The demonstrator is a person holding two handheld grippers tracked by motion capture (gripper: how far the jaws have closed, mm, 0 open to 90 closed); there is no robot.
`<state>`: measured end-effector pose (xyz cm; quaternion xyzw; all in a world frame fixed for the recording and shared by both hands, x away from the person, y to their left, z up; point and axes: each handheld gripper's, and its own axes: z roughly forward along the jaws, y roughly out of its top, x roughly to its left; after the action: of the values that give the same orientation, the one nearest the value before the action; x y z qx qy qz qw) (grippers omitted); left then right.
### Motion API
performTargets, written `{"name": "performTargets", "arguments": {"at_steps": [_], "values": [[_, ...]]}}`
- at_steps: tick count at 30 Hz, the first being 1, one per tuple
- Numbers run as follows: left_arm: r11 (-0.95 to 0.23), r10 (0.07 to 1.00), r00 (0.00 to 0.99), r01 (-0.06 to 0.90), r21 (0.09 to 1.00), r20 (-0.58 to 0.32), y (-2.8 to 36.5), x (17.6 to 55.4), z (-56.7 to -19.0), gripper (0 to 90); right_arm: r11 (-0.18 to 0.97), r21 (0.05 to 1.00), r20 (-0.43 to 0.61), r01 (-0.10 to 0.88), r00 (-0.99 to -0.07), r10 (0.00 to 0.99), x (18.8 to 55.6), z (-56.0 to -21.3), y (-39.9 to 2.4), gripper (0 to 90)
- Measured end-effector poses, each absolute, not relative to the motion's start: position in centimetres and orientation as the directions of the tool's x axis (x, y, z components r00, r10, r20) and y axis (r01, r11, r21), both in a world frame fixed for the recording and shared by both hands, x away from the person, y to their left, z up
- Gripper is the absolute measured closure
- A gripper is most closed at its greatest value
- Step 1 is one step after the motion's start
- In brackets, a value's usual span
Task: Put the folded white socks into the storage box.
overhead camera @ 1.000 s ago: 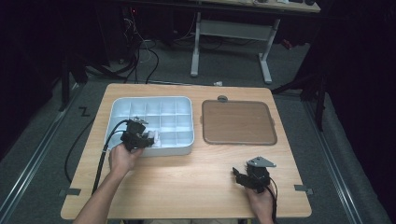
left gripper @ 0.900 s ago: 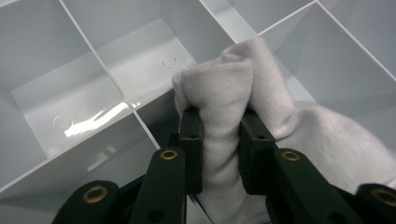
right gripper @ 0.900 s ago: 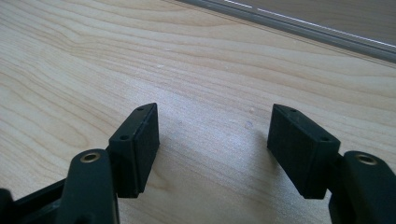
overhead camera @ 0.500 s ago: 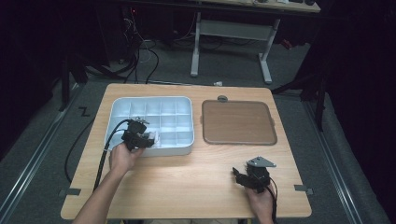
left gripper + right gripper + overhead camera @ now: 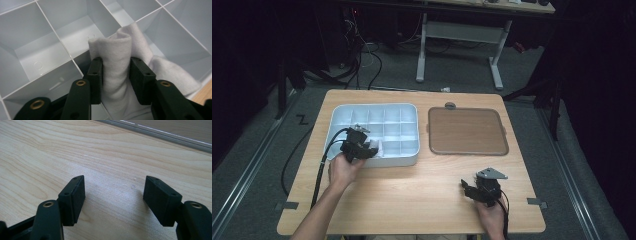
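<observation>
Over the near-left compartments of the pale divided organiser tray (image 5: 409, 112), the left gripper (image 5: 116, 77), jaws just loosening around a folded white cloth (image 5: 117, 50), should open fully before lifting; the right gripper (image 5: 115, 195) rests spread.

Left gripper (image 5: 360, 148) angled forward-down, jaws just been opening, something between them. Right gripper (image 5: 472, 188) low, near level, jaws wide apart, nothing between.
</observation>
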<state>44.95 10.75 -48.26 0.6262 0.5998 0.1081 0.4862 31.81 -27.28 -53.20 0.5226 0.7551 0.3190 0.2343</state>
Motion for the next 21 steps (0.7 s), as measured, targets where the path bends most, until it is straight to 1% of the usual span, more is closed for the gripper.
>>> {"name": "performTargets", "arguments": {"at_steps": [4, 9, 14, 17, 21], "values": [[0.219, 0.847, 0.254, 0.635, 0.741, -0.468, 11.0, 44.8, -47.6, 55.3, 0.251, 0.727, -0.021, 0.640, -0.345, 0.939, 31.8, -53.2, -27.3, 34.3], [0.251, 0.825, 0.269, 0.614, 0.749, -0.497, 11.2, 44.3, -46.6, 50.4, 0.248, 0.726, -0.018, 0.641, -0.342, 0.940, 31.8, -53.2, -27.3, 34.3], [0.237, 0.827, 0.279, 0.614, 0.753, -0.488, 10.5, 44.0, -46.6, 44.5, 0.248, 0.726, -0.019, 0.641, -0.342, 0.939, 31.8, -53.2, -27.3, 34.3], [0.219, 0.841, 0.277, 0.611, 0.761, -0.465, 10.1, 44.1, -46.8, 44.0, 0.251, 0.727, -0.021, 0.640, -0.345, 0.939, 31.8, -53.2, -27.3, 34.3], [0.174, 0.867, 0.278, 0.608, 0.774, -0.414, 9.7, 44.2, -47.2, 49.2, 0.250, 0.727, -0.021, 0.640, -0.344, 0.939, 31.8, -53.2, -27.3, 34.3]]}}
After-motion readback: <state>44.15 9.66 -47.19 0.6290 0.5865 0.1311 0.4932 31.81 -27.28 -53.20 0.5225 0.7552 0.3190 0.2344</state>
